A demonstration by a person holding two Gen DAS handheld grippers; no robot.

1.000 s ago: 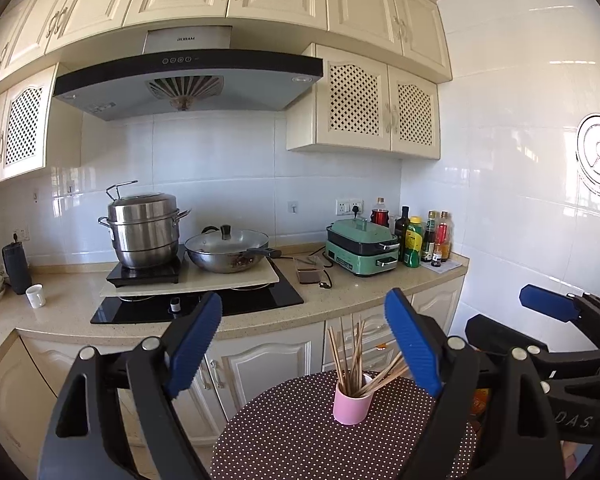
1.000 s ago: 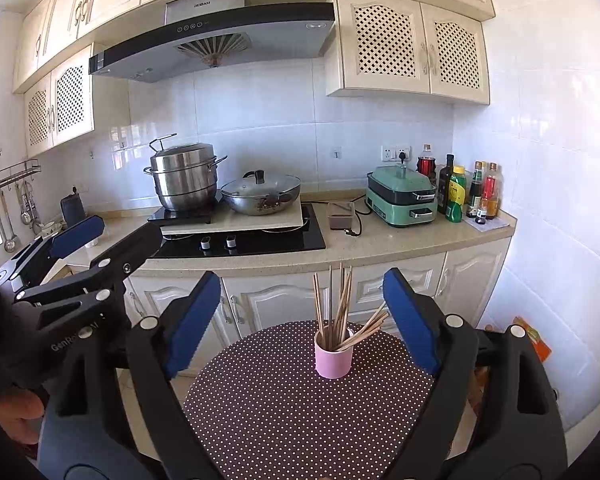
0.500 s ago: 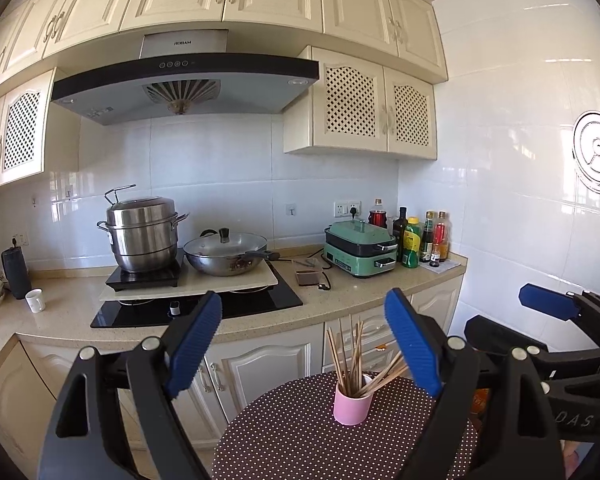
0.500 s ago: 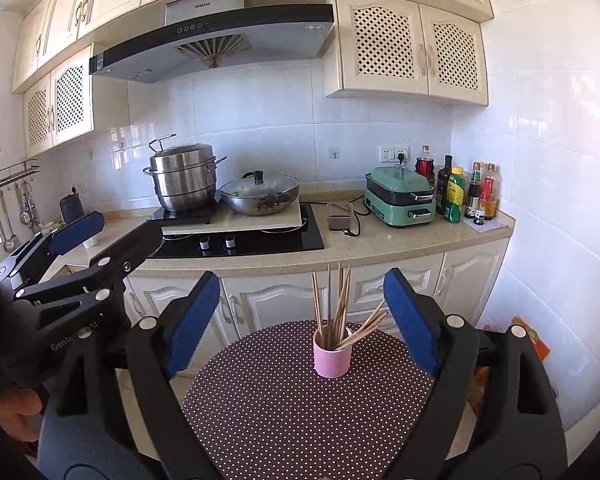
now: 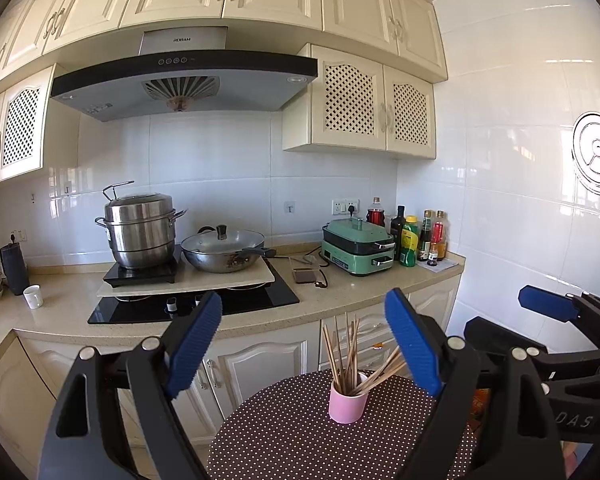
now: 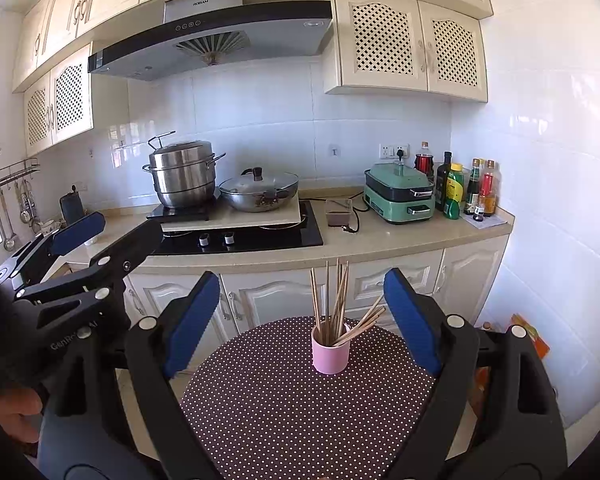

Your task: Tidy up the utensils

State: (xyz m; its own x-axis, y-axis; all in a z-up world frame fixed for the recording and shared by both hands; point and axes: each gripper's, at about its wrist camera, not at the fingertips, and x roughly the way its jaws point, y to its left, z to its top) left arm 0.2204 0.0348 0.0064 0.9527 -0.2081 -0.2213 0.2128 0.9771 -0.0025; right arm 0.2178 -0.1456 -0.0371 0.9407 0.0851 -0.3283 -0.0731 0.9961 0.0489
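cup point(image 6: 330, 354), pink, upright on the dotted round worktop point(image 6: 268, 400), toward its far side. chopsticks point(image 6: 334, 300) bunched inside, most standing near upright, a few leaning right over the rim. left gripper point(image 5: 302, 344) and right gripper point(image 6: 300, 320) both short of the cup, fingers point(image 6: 192, 320) spread wide, holding nothing, well clear of cup and sticks. steel pot point(image 6: 182, 178) and wok point(image 6: 258, 192) behind on the stove.

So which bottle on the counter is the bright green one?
The green bottle with the yellow cap, standing at the front of the bottle row beside the green electric cooker. The others are dark or reddish; only this one is bright green.
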